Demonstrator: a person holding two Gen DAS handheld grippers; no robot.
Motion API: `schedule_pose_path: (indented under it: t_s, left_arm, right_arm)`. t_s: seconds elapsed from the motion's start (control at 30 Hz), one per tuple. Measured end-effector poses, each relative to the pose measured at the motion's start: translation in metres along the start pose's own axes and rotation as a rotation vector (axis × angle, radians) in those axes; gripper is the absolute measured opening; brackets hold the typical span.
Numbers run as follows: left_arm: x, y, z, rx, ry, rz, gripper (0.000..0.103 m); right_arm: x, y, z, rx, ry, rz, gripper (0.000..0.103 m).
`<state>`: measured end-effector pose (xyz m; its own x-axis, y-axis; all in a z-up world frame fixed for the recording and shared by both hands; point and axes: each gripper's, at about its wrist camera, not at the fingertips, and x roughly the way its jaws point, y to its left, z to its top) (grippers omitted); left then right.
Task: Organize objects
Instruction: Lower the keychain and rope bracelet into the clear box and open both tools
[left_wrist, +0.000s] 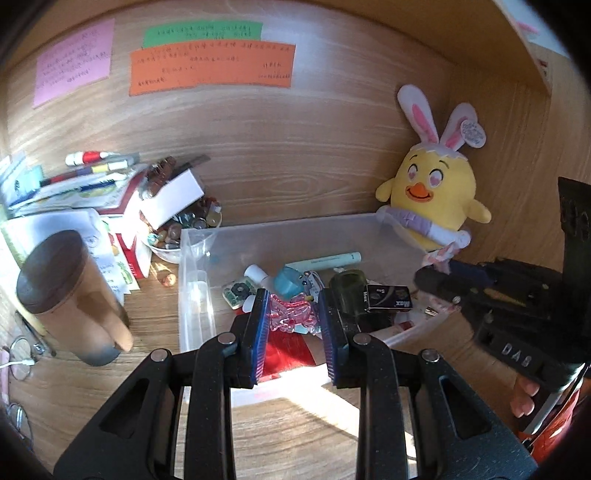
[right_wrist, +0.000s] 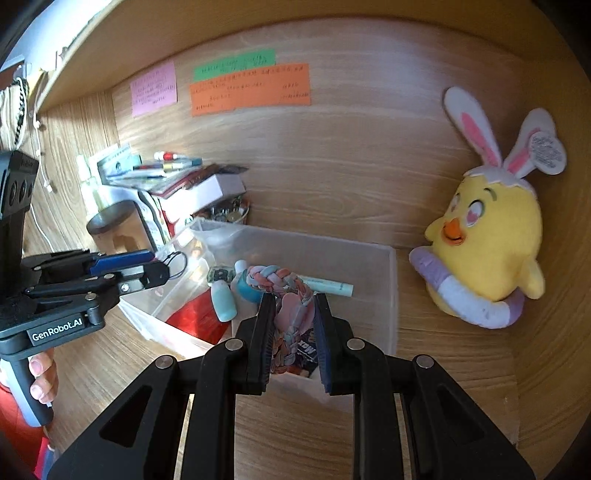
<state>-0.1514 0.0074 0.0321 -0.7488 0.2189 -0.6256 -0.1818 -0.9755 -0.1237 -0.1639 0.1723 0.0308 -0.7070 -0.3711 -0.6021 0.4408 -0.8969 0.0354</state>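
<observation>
Left tongs (left_wrist: 291, 314) grip a pink translucent charm (left_wrist: 291, 314) between nearly closed blue pads, just above the clear plastic bin (left_wrist: 192, 295) on the worktop (left_wrist: 155, 314). Right tongs (right_wrist: 293, 325) pinch a braided pastel cord (right_wrist: 280, 280) — also over the bin, toward its near wall. Beside the bin's far right corner leans a yellow chick plush (left_wrist: 432, 199).

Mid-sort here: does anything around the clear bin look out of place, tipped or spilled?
Left of the clear bin, the white box sits tilted on a messy pile of papers and pens, leaning over a bowl of small trinkets. One small piece lies loose on the desk below it. Nothing looks broken.
</observation>
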Motion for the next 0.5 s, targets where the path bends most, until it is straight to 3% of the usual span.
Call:
schedule_pose_path:
  t_s: [0.27, 0.5]
  left_arm:
    - [0.025, 0.009, -0.005, -0.021, 0.051, 0.002, 0.026]
    - [0.035, 0.015, -0.009, -0.037, 0.065, -0.001, 0.026]
  right_arm:
    - [0.036, 0.012, -0.005, -0.005, 0.084, 0.044, 0.018]
    - [0.049, 0.018, -0.008, -0.021, 0.106, 0.032, 0.018]
